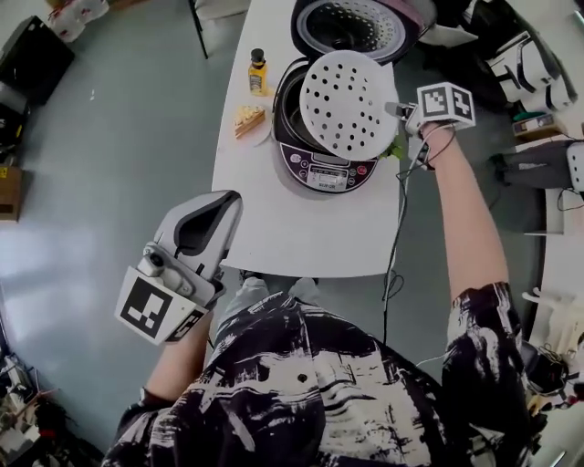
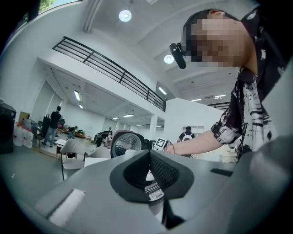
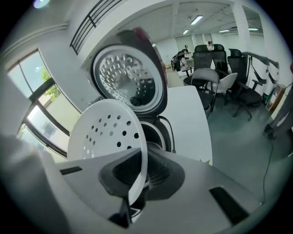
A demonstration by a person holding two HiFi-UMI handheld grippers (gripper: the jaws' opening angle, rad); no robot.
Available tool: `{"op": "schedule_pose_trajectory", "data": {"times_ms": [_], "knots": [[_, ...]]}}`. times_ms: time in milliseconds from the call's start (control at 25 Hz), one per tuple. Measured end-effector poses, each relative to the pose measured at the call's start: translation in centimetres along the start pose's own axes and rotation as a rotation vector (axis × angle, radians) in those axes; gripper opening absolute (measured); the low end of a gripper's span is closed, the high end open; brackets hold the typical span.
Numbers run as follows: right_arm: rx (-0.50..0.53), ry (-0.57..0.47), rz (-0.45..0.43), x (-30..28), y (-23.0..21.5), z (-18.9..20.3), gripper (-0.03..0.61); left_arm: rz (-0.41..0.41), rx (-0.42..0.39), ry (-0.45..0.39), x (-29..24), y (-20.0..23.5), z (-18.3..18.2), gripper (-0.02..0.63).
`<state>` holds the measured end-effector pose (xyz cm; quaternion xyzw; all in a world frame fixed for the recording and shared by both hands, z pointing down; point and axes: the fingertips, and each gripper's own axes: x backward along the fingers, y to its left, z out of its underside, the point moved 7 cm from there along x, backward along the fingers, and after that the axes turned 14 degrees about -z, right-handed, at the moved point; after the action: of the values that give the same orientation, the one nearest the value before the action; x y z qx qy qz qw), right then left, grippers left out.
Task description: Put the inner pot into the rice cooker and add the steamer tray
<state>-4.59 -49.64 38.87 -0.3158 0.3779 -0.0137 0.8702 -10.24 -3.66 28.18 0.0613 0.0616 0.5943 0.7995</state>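
Head view: your right gripper [image 1: 401,111] pinches the tray [image 1: 348,103] by its rim, tilted above the cooker [image 1: 324,169] — it may slip and fall. Left gripper view: your left gripper [image 2: 153,176] is closed on nothing. Right gripper view: only a thin edge is held — a bump could knock it loose.

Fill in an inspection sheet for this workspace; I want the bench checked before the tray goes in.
Surface: white table, cooker at its far end.
Job's things: rice cooker, lid open; inner pot seems seated inside; steamer tray held tilted above it.
Clutter: yellow bottle and plate of food left of the cooker.
Grippers: right gripper shut on the tray's rim; left gripper shut, empty, off the table.
Cables: black cable runs down past the table's right edge.
Surroundings: grey floor; office chairs.
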Motion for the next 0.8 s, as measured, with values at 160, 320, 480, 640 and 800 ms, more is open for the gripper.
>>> {"op": "schedule_pose_trajectory", "data": {"times_ms": [160,320,480,640,800], "knots": [[-0.046,0.065,0.085,-4.5,-1.3,0.5,0.009,-0.066,0.002,0.002,1.9,2.3,0.0,0.005],[-0.116,0.088,0.117,-6.4,-2.8,1.7,0.008,-0.104,0.011,0.005,2.9,3.8,0.1,0.005],[-0.125,0.096,0.169,-6.9,-4.0,2.0,0.009,-0.117,0.02,0.008,3.0,4.7,0.4,0.005],[-0.064,0.162,0.207,-7.2,-3.5,1.7,0.018,-0.109,0.026,0.008,2.7,5.1,0.4,0.005],[0.065,0.261,0.292,-7.8,-2.7,1.5,0.038,-0.088,0.03,0.004,2.1,4.9,0.5,0.005]]}}
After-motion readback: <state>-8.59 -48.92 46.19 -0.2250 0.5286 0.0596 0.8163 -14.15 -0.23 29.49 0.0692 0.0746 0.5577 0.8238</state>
